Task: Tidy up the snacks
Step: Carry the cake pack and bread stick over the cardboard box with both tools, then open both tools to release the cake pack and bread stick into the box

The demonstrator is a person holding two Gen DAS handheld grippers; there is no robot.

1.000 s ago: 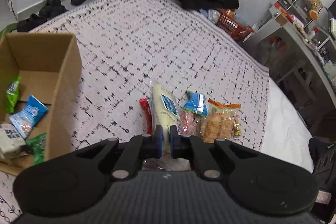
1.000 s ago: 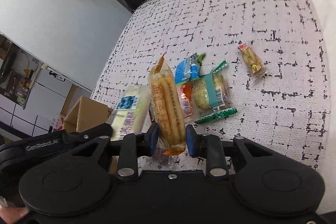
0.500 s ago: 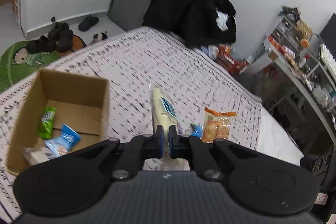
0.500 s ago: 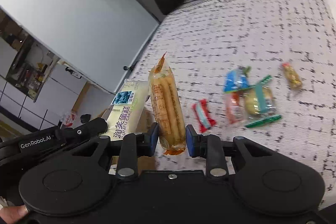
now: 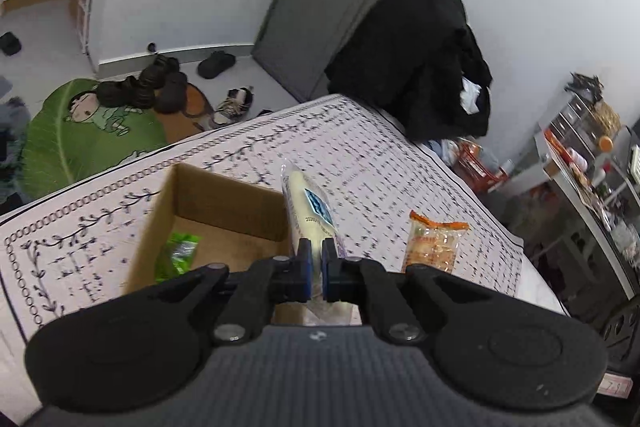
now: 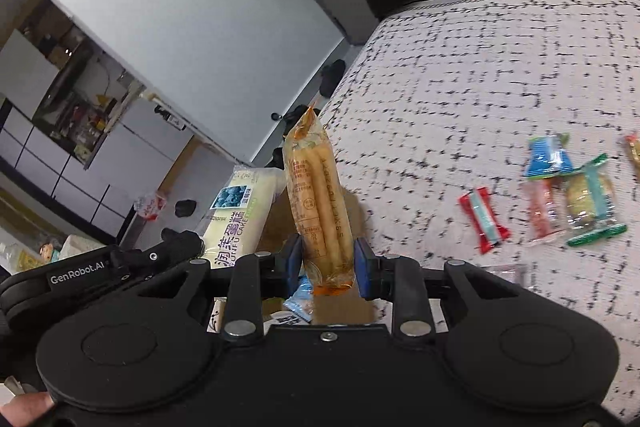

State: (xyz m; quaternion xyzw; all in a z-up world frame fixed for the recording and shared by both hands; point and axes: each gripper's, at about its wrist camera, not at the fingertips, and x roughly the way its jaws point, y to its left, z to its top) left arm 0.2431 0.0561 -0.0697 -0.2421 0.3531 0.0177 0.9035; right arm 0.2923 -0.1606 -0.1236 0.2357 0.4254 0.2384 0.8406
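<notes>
Presently, left wrist view: left gripper (image 5: 315, 269), blue pads clenched on the lower end of a pale yellow cake packet (image 5: 310, 213) with a blue label, the packet standing upright above the near right corner of an open cardboard box (image 5: 224, 197). Box rests on a white bedspread (image 5: 360, 155) printed with black dashes; a green snack packet (image 5: 178, 255) lies inside on its floor. An orange-topped biscuit-stick packet (image 5: 434, 245) shows just right of the cake packet, above the bedspread. Beyond the bed: dark coat (image 5: 420, 59), shoes (image 5: 160, 87) on a green floor mat (image 5: 72, 131). Right wrist view: right gripper (image 6: 326, 263), pads grasping the biscuit-stick packet (image 6: 318, 199) near its lower seal, packet upright. The cake packet (image 6: 240, 215) is held just to its left by the left gripper (image 6: 180, 247). Below the fingers, a blue packet (image 6: 302, 301) is partly visible. On the bedspread (image 6: 460, 87), well apart to the right: a red wrapper (image 6: 482, 219), a blue packet (image 6: 546, 155), a pink packet (image 6: 542, 213), and a green-edged cracker packet (image 6: 592, 203), the last three overlapping.
</notes>
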